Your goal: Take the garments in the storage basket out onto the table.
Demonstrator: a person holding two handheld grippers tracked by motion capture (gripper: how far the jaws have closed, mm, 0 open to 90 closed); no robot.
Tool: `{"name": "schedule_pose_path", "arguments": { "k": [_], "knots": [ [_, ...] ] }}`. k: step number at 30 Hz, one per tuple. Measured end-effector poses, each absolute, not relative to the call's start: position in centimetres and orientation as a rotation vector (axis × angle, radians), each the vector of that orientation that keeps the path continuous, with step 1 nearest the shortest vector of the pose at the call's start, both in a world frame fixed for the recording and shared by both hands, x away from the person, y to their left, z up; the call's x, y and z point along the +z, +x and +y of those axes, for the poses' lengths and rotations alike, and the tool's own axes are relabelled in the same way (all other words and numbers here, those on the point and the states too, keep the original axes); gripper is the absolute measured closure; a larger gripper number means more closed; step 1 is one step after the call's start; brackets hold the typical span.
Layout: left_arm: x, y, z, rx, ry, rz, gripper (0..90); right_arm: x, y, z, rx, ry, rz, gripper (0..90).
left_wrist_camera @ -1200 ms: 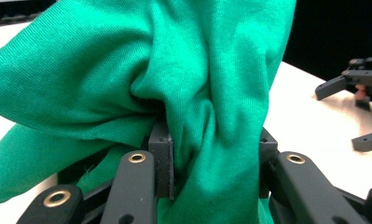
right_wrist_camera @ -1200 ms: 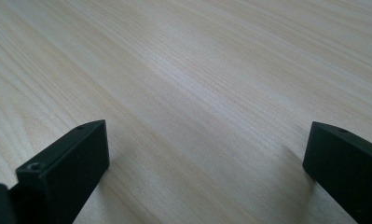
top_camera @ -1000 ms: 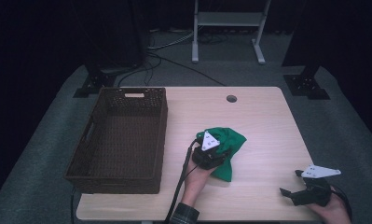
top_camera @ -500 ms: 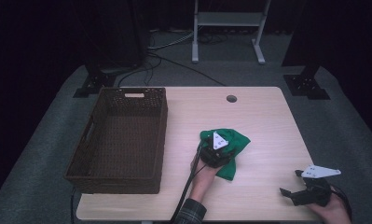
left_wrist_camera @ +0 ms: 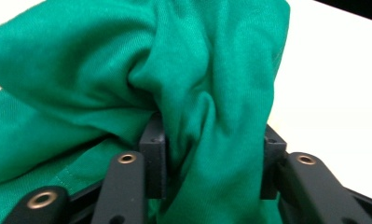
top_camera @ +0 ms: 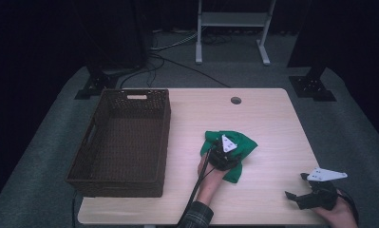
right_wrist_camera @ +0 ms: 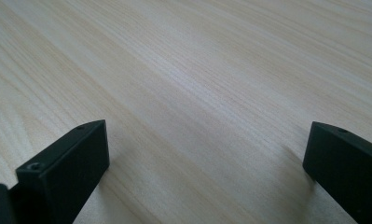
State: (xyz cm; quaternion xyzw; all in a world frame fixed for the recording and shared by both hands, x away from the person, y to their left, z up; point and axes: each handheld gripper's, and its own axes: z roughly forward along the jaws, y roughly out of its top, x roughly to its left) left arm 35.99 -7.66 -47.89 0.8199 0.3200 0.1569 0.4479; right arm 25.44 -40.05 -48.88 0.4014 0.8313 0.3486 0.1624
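Note:
A crumpled green cloth [top_camera: 244,145] lies on the light wooden table [top_camera: 272,118], right of centre. My left gripper [top_camera: 227,151] is on top of it, with its hand coming in from the near edge. In the left gripper view a thick fold of the cloth [left_wrist_camera: 211,93] is bunched between the two black jaws of the left gripper [left_wrist_camera: 211,154] and touches both pads; the jaws have just been opening. My right gripper [top_camera: 295,186] rests near the table's front right corner. Its jaws stand wide apart over bare wood in the right gripper view [right_wrist_camera: 207,158], nothing between them.
A dark wicker basket [top_camera: 165,128] stands on the left half of the table, with nothing in it. A small round cable hole [top_camera: 235,100] sits near the far edge. Beyond the table are a metal stand's legs [top_camera: 230,57] and cables on grey carpet.
My left gripper has carried the green cloth to the right and lowered it onto the table. The right gripper has not moved.

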Motion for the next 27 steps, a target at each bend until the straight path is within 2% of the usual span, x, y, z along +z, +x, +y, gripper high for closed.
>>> {"name": "schedule_pose_path", "arguments": {
  "k": [11, 27],
  "knots": [
    [-47.96, 36.09, -7.84, 0.400, 2.042, 0.817, 38.3, -48.88, 25.44, -40.05, 0.995, 1.145, 2.372, 0.0],
    [-47.96, 36.20, -7.87, 0.416, 2.027, 0.843, 24.4, -48.88, 25.44, -40.05, 0.995, 1.145, 2.372, 0.0]
  ]
}}
